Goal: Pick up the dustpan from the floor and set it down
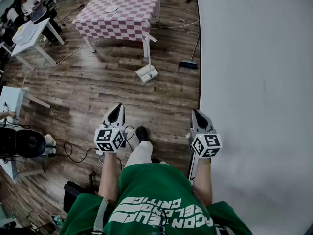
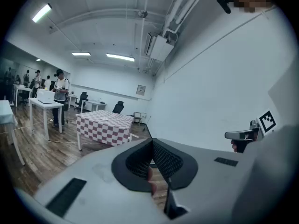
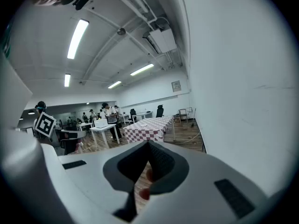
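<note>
Standing on the dark wood floor just off the near corner of a checked-cloth table (image 1: pixel 139 18), the white dustpan (image 1: pixel 146 73) rested with its tray flat and its long handle rising beside the table leg, untouched and well ahead of both grippers. A broom (image 1: pixel 189 63) lay a little to its right, its head near the foot of the long white wall (image 1: pixel 254 82). A small pale plate (image 1: pixel 111 9) sat on the tablecloth. Nearer the camera, the left gripper (image 1: pixel 117 108) and the right gripper (image 1: pixel 196 113) were held out side by side, apart from each other, tilted slightly downward and aimed across the room toward the table. Each gripper's own view showed its jaws drawn together at the tips with nothing between them. The person holding them wore a green shirt (image 1: pixel 156 199), and one dark shoe (image 1: pixel 142 133) showed on the boards between the two grippers. White desks (image 1: pixel 34 38) stood along the left side of the room, with cables trailing over the floor.
</note>
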### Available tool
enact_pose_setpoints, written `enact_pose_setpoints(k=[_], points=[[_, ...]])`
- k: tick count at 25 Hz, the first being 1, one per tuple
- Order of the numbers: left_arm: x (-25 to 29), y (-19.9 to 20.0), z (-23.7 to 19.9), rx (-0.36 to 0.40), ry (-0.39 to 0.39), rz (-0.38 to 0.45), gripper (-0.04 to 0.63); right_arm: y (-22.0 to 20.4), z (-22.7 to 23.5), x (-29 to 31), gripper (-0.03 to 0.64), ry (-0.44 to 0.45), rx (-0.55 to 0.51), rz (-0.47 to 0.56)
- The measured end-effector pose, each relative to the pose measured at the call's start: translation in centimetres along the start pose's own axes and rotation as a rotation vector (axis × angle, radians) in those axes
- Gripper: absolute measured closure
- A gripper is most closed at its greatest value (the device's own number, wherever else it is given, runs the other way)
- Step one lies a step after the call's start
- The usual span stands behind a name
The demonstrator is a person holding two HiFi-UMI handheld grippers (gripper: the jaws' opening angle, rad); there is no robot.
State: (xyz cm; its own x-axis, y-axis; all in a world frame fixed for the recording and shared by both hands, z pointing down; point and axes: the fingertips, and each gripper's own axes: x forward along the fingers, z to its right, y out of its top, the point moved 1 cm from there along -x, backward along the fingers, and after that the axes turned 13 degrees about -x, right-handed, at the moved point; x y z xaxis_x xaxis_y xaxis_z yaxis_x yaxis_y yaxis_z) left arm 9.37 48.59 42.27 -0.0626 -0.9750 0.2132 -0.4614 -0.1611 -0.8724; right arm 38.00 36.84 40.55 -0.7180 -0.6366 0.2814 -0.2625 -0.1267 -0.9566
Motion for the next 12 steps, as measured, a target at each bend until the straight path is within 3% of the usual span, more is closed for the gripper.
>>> enact_pose_setpoints(k=[12], points=[[7.0,4.7,-5.2,-0.013,-0.038,0.004,0.601,2.7,0.3,8.8,0.615,-0.034,-0.019,-0.028]])
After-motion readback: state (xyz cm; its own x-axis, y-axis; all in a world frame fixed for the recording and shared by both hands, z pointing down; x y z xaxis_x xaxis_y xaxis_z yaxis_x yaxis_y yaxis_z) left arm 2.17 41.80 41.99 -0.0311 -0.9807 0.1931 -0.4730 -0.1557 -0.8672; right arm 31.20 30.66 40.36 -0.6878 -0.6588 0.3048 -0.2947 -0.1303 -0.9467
